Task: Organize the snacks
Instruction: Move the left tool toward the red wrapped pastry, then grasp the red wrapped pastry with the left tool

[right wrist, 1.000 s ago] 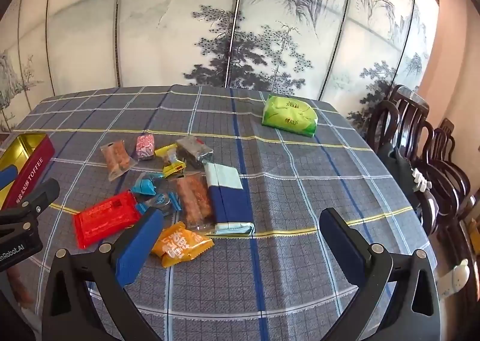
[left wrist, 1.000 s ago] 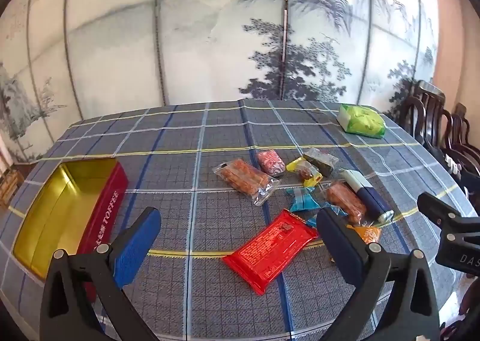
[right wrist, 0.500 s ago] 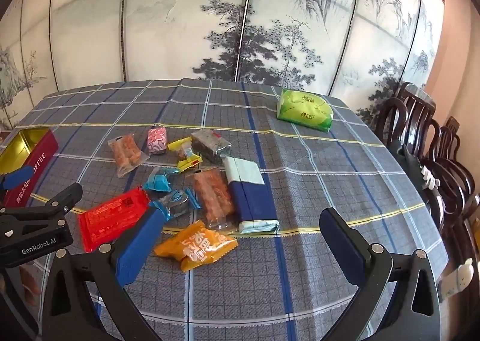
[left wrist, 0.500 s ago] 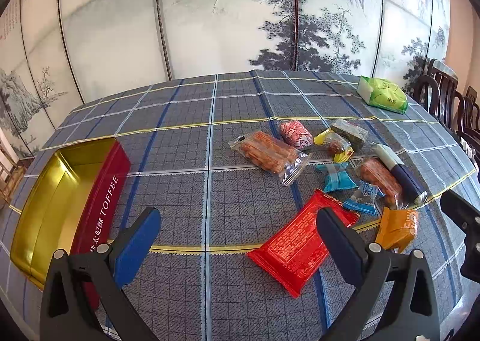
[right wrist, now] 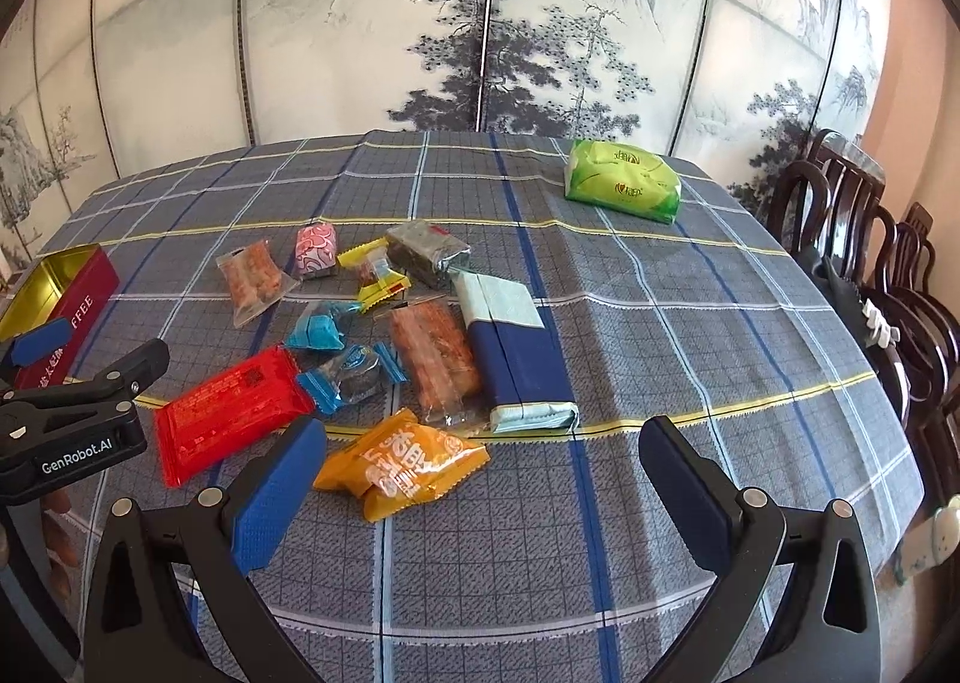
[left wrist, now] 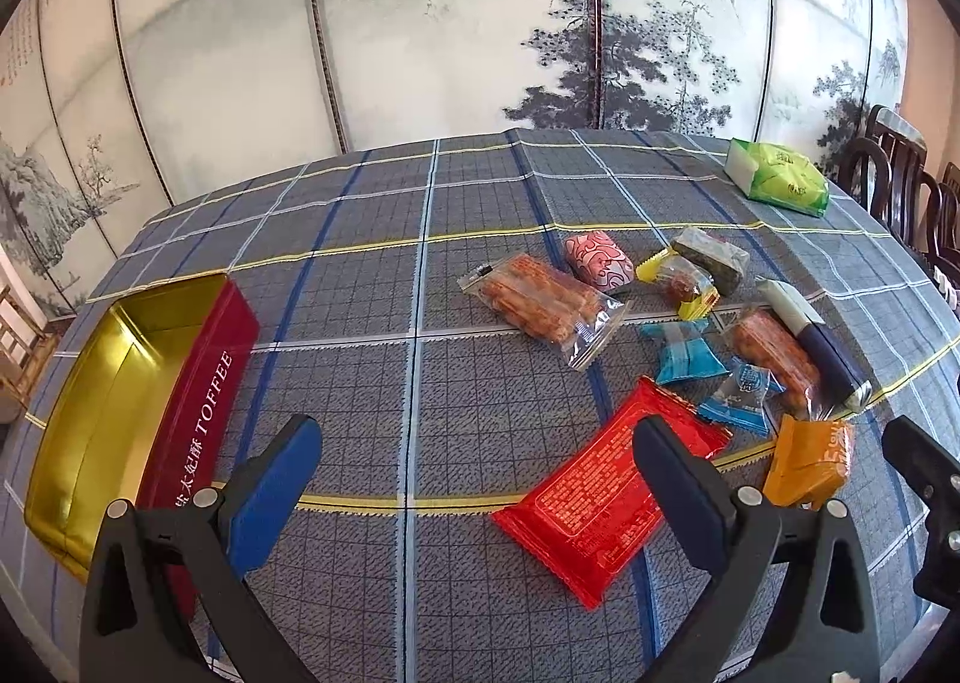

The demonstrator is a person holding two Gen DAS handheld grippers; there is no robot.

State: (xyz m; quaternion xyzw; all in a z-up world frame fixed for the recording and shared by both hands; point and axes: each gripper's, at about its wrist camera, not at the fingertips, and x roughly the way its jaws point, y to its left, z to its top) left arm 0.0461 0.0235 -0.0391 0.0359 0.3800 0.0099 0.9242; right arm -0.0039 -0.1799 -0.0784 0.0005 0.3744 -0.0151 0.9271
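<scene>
Left gripper (left wrist: 477, 476) and right gripper (right wrist: 483, 476) both gape wide, holding nothing, above a plaid tablecloth (right wrist: 660, 335). Snack packets cluster nearby: red packet (left wrist: 606, 494), orange packet (right wrist: 399, 464). Open toffee tin (left wrist: 120, 401) sits left.

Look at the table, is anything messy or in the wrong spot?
Yes. The toffee tin sits open with nothing seen inside, while the snacks lie jumbled on the tablecloth. The red packet and orange packet lie crooked, and the green pack sits far off alone. Nothing looks torn or spilled.
</scene>
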